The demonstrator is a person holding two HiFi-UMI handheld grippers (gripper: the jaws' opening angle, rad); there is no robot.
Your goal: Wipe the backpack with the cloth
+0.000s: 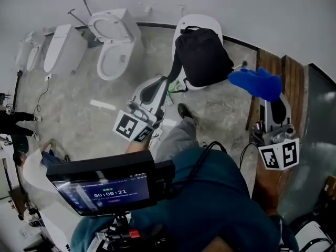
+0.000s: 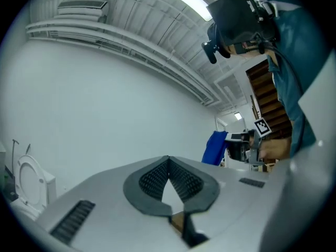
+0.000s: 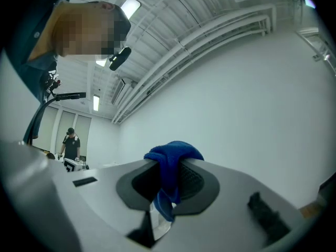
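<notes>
The black backpack (image 1: 202,56) rested on a white fixture (image 1: 197,21), apparently a toilet, though the pack hid most of it. The blue cloth (image 1: 256,83) hung just beside the pack's right edge, clamped in your right gripper (image 1: 270,100). Its jaws were closed on a fold, with the rest bunched above the tips. Your left gripper (image 1: 160,85) — jaw tips together, nothing between them — was near the pack's lower left, above the marbled floor (image 1: 105,119).
</notes>
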